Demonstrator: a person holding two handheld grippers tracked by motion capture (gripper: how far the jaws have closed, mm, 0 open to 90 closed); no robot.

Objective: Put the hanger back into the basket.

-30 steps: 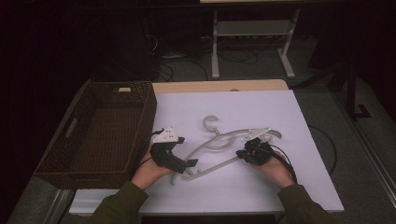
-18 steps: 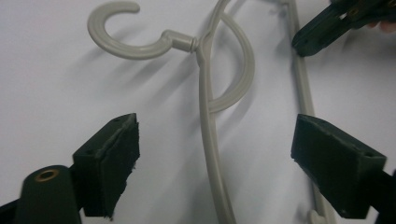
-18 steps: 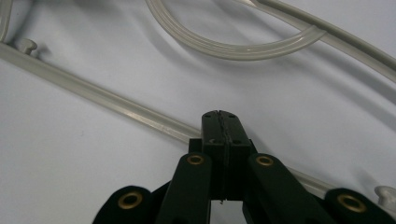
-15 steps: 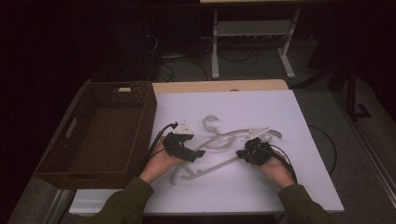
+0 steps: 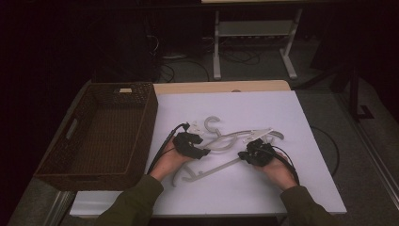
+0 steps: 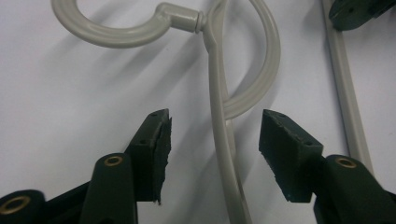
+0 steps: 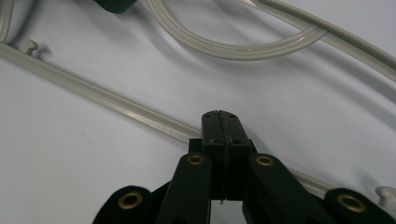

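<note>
Left gripper: jaws half apart, just been closing; a pale hanger arm runs between the pads, touching neither. Its hook curls ahead of the jaw tips.

Right gripper: jaws pressed together over the hanger's straight lower bar, which passes under the tips and out to either side.

White table: bears the hangers between both grippers.

Wicker basket: beside the left gripper, on its outer side.

Two pale grey plastic hangers lying flat and overlapped on the white desk, right of centre, hooks to the far left, straight bottom bar nearest the person
</note>
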